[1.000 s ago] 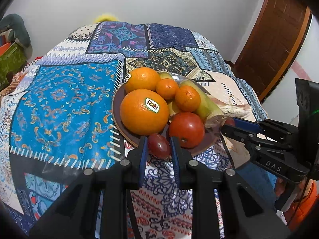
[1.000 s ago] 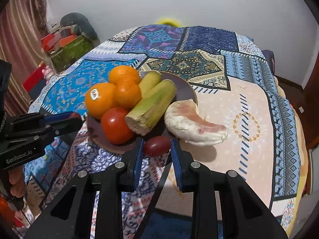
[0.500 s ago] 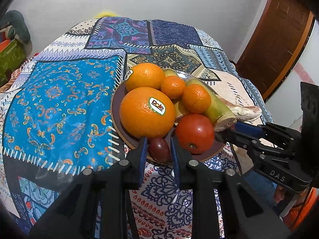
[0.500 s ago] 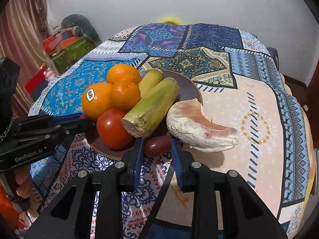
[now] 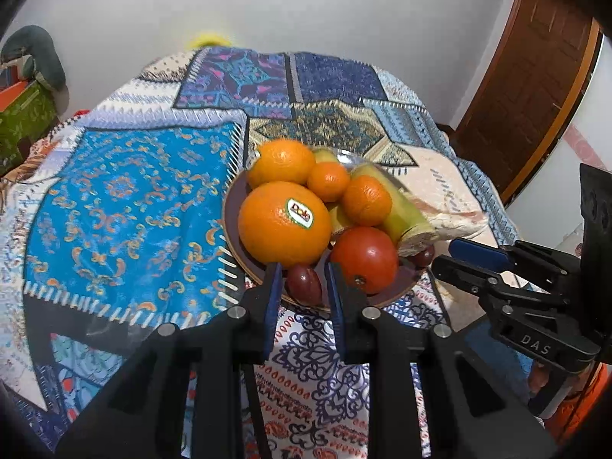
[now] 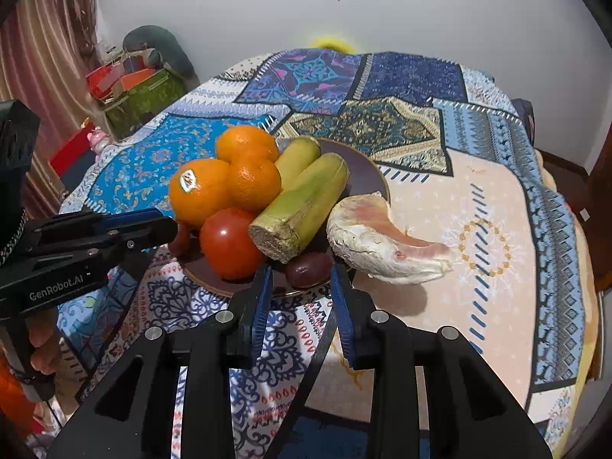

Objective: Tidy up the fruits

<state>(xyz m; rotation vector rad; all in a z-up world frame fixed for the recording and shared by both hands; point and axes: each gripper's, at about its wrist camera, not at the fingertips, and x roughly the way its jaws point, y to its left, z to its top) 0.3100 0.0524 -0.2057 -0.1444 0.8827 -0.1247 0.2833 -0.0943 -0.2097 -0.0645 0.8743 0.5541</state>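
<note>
A brown plate (image 5: 233, 222) (image 6: 367, 168) holds several oranges (image 5: 283, 222), a red tomato (image 5: 363, 258) and two green stalks (image 6: 302, 206). My left gripper (image 5: 302, 267) is shut on a small dark red fruit (image 5: 304, 285) over the plate's near rim, between the big orange and the tomato. My right gripper (image 6: 301, 267) has its jaws barely apart. A second dark red fruit (image 6: 308, 269) rests on the rim at its fingertips, with a gap beside the left pad. Each gripper shows in the other's view (image 5: 445, 255) (image 6: 168, 223).
A pale, pink-streaked fruit piece (image 6: 382, 244) lies on the patterned cloth (image 6: 497, 191), touching the plate's right side. Boxes and a green bag (image 6: 141, 95) stand beyond the table's far left. A wooden door (image 5: 535, 76) is at the right. A hand (image 6: 42, 348) holds the left gripper.
Both grippers came closer to the plate with their small red fruits. The right jaws parted slightly, and its fruit now sits further toward the fingertips on the rim.
</note>
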